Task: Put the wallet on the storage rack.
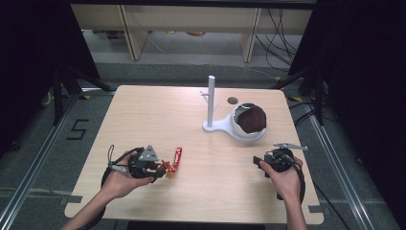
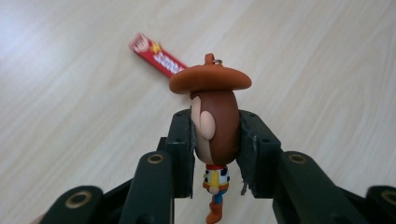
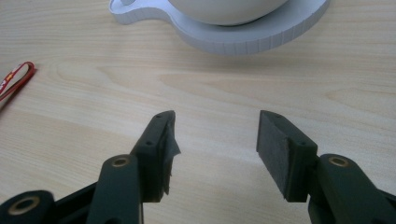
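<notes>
Left tongs (image 2: 215,140) clamped on cowboy figurine (image 2: 215,126) by the head, hat up, legs dangling below pads; seen at 7 o'clock on the table (image 1: 191,115). Red strap (image 2: 156,56) just past the hat, lying on the wood. Right tongs (image 3: 215,140) at 5 o'clock, released, nothing between pads. Farther off, toward 1 o'clock, white stand (image 1: 213,125) with upright post and a white bowl (image 1: 239,129).

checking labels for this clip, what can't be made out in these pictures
- Cowboy figure keychain, left gripper view: face turned away; legs cut off by the bottom edge, sides covered by the left claw.
- Red strap, left gripper view: lettering blurred.
- White stand, right gripper view: cut off by the top edge.
</notes>
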The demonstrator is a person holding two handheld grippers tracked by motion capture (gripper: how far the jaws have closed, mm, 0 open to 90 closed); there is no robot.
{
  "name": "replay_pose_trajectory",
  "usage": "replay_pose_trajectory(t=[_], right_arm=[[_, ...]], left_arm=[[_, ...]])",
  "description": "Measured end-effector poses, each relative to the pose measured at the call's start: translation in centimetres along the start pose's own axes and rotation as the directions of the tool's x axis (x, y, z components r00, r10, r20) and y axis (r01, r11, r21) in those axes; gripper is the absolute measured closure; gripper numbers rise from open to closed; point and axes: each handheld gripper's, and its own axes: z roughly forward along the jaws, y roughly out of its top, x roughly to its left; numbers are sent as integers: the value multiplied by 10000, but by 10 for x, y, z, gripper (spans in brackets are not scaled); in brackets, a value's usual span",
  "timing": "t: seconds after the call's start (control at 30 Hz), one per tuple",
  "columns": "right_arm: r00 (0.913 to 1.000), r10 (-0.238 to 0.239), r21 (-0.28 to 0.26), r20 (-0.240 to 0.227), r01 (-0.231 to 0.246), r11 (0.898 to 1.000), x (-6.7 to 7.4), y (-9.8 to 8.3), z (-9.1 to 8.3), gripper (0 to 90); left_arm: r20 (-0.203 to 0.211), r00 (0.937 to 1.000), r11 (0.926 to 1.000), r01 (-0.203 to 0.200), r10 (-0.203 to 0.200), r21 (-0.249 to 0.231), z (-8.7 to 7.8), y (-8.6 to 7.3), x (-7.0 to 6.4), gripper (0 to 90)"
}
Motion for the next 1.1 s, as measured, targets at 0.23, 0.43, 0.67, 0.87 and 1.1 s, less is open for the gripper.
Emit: replay_pose_trajectory(t=[0.23,0.43,0.67,0.87,1.1], right_arm=[[9994,337,114,-44,-337,9994,4,-1,-1,478],[10000,75,90,-48,-74,9999,1,-1,-2,476],[9949,990,406,-165,-983,9943,8,-2,-4,476],[9997,53,25,-231,-52,10000,1,-2,0,476],[9997,16,34,-237,-15,10000,1,-2,0,476]], left_arm=[[-292,9992,9886,235,-281,-1488,-6,17,-1,675],[-460,9988,9802,97,-192,-1980,-9,35,0,675],[-761,9967,9710,99,-289,-2390,-12,53,8,676],[-937,9939,9533,281,-589,-3007,-15,68,13,676],[-1198,9914,9443,111,-534,-3288,-19,87,19,677]])
